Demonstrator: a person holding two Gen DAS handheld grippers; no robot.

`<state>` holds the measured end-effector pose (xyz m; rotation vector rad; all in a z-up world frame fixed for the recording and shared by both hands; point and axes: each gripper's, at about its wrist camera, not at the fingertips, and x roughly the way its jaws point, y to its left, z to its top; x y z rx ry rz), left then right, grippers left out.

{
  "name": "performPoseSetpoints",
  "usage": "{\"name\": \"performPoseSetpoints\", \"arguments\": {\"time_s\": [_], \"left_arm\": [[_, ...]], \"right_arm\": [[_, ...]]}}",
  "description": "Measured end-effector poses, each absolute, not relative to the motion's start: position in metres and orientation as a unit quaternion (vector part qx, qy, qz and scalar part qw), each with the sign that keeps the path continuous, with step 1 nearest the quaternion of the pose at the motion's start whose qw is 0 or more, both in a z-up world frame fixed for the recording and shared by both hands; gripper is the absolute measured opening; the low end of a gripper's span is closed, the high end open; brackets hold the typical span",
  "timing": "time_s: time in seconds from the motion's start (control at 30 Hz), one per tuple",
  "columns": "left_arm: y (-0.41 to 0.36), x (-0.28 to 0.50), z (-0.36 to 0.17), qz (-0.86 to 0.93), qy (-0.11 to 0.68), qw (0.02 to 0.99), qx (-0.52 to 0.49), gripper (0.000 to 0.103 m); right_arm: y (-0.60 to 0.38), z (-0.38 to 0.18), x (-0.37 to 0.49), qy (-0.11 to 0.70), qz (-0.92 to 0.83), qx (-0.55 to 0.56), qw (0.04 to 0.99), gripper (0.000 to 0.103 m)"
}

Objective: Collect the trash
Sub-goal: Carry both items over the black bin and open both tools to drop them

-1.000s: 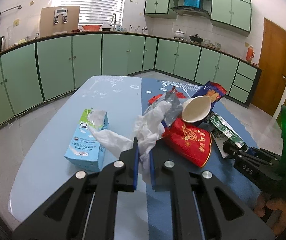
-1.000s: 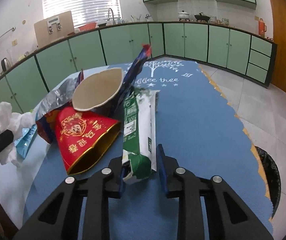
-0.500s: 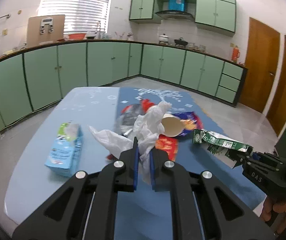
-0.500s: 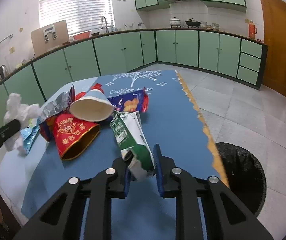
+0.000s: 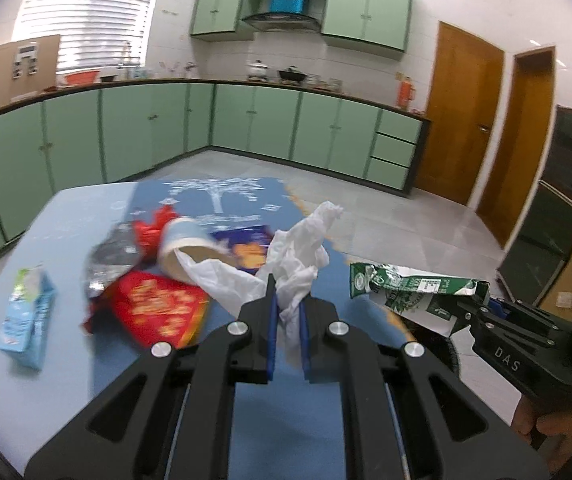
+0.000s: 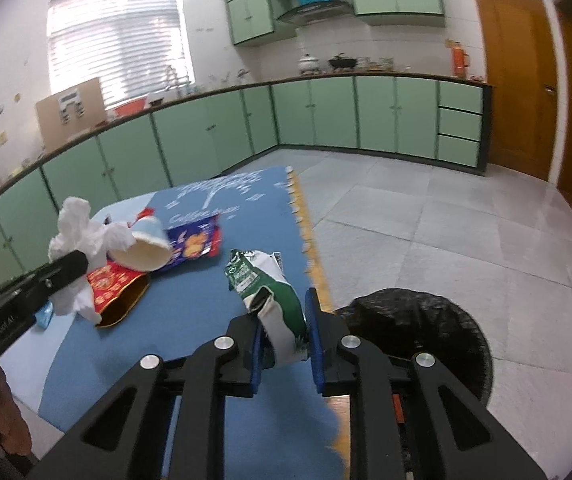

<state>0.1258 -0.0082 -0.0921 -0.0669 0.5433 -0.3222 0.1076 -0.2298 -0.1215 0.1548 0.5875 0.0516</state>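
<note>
The table [image 5: 66, 216] is the biggest thing here, round and pale blue, with a darker blue cloth [image 6: 222, 292] on it that has a white tree drawn on it. Down on the floor, right by the table's edge, sits a round bin [image 6: 425, 332] lined with a black bag. I cannot tell what is inside it; it only looks dark.

A heap of trash lies on the cloth. There is a shiny red bag [image 5: 158, 308] with gold writing, a silver wrapper [image 5: 112, 260], a dark blue snack packet [image 5: 246, 246], and a paper cup [image 5: 184, 250] lying on its side, open and empty. A light blue milk carton [image 5: 26, 316] rests apart from the heap, near the table's left edge.

The left gripper [image 5: 286, 322] is squeezed tight on a crumpled white tissue [image 5: 297, 256], which sticks up above its fingers, lifted off the table.

The right gripper [image 6: 286, 330] has just been closing its jaws, and they pinch a green and white wrapper [image 6: 262, 280]. It is crinkled and bent, held up over the table's edge, close to the bin.
</note>
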Motion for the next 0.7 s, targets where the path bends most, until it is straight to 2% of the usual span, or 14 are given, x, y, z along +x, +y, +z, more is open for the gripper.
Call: {"name": "performPoseSetpoints", "arguments": {"time_s": [0.37, 0.7], "left_arm": [[-0.112, 0.153, -0.097, -0.261, 0.272, 0.926, -0.014, 0.008], [-0.198, 0.185, -0.120, -0.318, 0.295, 0.901, 0.007, 0.008]], "right_arm": [[-0.317, -0.120, 0.092, 0.268, -0.077, 0.106, 0.955, 0.019], [-0.380, -0.149, 0.086, 0.293, -0.142, 0.117, 0.938, 0.019]]}}
